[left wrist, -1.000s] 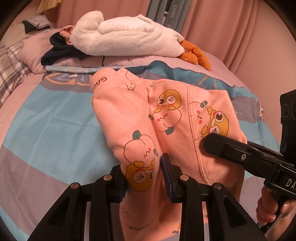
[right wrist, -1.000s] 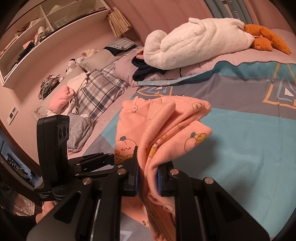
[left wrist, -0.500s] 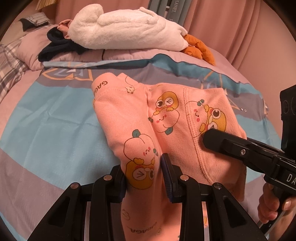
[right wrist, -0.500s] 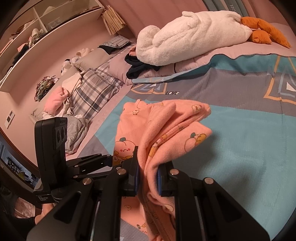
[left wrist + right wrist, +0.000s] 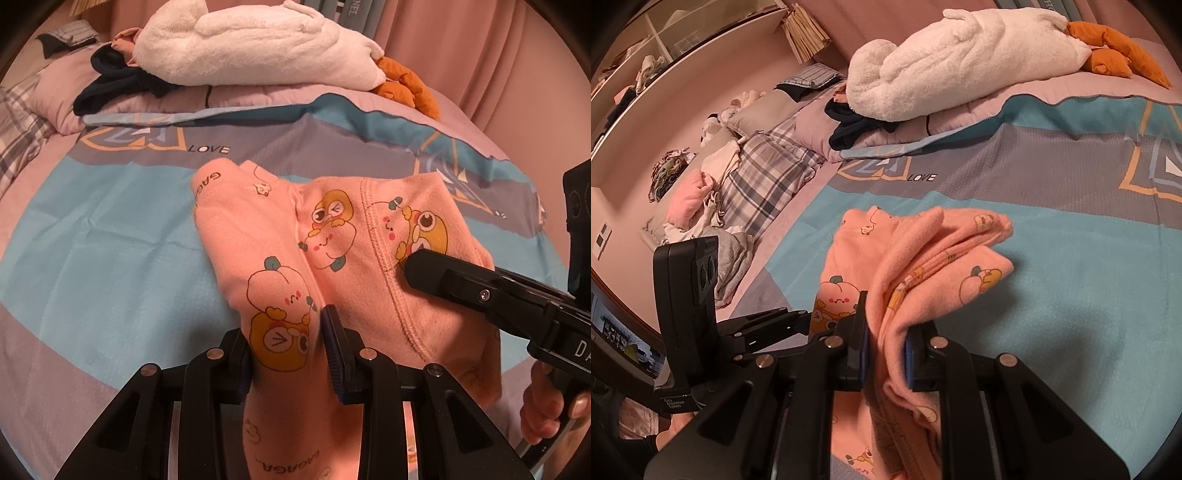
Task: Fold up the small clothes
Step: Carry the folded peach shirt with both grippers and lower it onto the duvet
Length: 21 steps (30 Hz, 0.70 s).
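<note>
A small pink garment (image 5: 332, 251) printed with cartoon fruit figures hangs doubled over above the bed's blue and grey cover (image 5: 103, 251). My left gripper (image 5: 288, 354) is shut on a thick fold at its near left edge. My right gripper (image 5: 886, 354) is shut on the bunched layers of the pink garment (image 5: 923, 266) at its other side. The right gripper's black fingers (image 5: 461, 284) reach in from the right in the left wrist view, with a hand below them. The left gripper (image 5: 768, 328) shows at the left in the right wrist view.
A white plush blanket (image 5: 251, 48) and an orange plush toy (image 5: 406, 85) lie on the pillows at the bed's far end, with dark clothes (image 5: 110, 85) beside them. Plaid bedding and loose clothes (image 5: 753, 184) are piled at the left. Pink curtains (image 5: 480, 55) hang behind.
Both grippers have carried the pink garment forward and lower toward the cover. The fold and both grips look the same.
</note>
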Each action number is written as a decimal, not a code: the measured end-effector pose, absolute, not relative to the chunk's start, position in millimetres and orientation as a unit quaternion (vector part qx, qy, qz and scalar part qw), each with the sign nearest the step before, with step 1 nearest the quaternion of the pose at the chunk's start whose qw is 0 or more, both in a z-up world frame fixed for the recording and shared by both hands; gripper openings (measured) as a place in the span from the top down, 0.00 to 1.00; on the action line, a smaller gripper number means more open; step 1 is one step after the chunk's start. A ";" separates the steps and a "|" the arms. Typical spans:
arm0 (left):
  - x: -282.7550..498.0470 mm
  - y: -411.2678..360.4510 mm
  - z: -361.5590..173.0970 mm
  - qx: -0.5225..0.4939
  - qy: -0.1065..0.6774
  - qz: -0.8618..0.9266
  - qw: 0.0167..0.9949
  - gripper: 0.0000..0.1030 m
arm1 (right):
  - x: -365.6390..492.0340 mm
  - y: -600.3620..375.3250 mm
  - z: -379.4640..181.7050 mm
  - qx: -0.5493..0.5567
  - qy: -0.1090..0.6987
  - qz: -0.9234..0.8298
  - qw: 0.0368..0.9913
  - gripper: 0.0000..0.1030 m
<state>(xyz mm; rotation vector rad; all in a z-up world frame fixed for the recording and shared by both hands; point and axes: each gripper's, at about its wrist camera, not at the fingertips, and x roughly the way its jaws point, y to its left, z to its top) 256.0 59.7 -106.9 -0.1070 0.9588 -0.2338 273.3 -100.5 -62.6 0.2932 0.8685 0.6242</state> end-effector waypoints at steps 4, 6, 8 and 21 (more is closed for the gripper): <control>261.9 59.1 -112.5 -0.050 0.465 -0.110 0.877 0.69 | 277.5 -101.4 -67.2 0.139 0.417 0.291 0.850 0.85; 263.4 59.9 -114.8 -0.051 0.467 -0.109 0.876 0.69 | 280.0 -102.1 -69.7 0.139 0.420 0.288 0.849 0.85; 264.1 60.2 -116.8 -0.050 0.469 -0.107 0.875 0.69 | 283.2 -103.0 -72.7 0.139 0.423 0.286 0.849 0.85; 270.5 63.9 -124.9 -0.044 0.479 -0.101 0.871 0.69 | 294.6 -113.4 -85.0 0.156 0.436 0.274 0.843 0.85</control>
